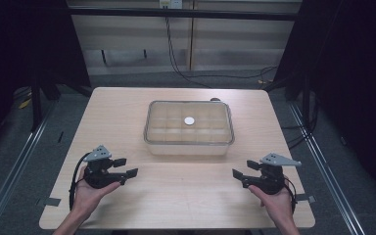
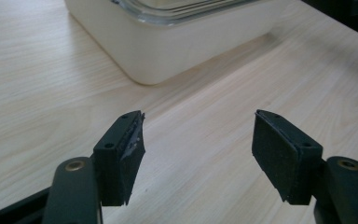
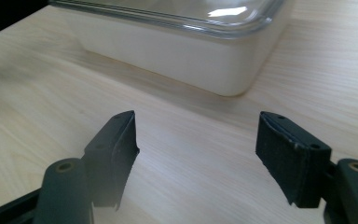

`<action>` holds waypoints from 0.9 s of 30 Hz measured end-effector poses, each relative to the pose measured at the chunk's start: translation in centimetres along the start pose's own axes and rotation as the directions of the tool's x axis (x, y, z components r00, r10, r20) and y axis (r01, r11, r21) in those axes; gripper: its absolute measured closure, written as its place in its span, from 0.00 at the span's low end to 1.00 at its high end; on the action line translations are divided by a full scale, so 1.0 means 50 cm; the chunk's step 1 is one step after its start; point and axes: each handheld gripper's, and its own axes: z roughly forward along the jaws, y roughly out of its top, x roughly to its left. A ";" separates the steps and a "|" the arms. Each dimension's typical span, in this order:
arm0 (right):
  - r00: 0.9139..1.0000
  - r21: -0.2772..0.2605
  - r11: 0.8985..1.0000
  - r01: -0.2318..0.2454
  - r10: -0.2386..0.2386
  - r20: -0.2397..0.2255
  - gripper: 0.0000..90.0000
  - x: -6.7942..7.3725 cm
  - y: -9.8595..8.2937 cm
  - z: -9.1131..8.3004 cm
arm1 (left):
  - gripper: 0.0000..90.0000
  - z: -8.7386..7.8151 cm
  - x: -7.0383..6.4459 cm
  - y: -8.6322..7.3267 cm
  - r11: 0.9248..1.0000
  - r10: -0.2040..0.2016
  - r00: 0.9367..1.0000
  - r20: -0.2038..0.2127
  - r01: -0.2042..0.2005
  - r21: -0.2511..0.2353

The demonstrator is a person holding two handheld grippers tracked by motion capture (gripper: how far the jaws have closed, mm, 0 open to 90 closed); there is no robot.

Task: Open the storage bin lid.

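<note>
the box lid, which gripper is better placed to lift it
Neither clearly: the left gripper and right gripper sit open, apart from the box. The left looks marginally nearer its lid.

I look for words, numbers or signs and I find none that I can read. The lidded box (image 1: 189,128) on the counter (image 1: 127,117) has a small round white spot (image 1: 189,120) on its lid, but I see no writing on it. The grey plates on top of my two tools are plain. The black pads (image 2: 121,154) in the left gripper view and the right gripper view carry no marks.
</note>
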 end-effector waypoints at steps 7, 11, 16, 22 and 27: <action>0.997 0.010 1.000 -0.008 0.008 -0.071 0.33 -0.006 0.029 0.008 | 0.40 0.007 -0.005 0.014 0.999 0.043 0.999 0.018 -0.043 0.016; 0.995 0.001 1.000 -0.011 0.011 -0.100 0.33 -0.013 0.045 0.007 | 0.40 0.008 0.001 0.026 0.999 0.043 0.999 0.034 -0.043 0.002; 0.996 -0.004 1.000 -0.007 0.006 -0.090 0.35 -0.019 0.059 0.009 | 0.38 0.020 0.004 0.042 0.999 0.040 0.999 0.030 -0.041 0.004; 0.996 -0.007 1.000 -0.005 0.004 -0.086 0.35 -0.025 0.071 0.015 | 0.40 0.025 0.005 0.068 0.999 0.053 0.998 0.027 -0.053 -0.008; 0.996 -0.016 1.000 -0.004 0.003 -0.086 0.35 -0.030 0.083 0.014 | 0.43 0.023 0.014 0.075 0.999 0.051 0.999 0.016 -0.051 -0.010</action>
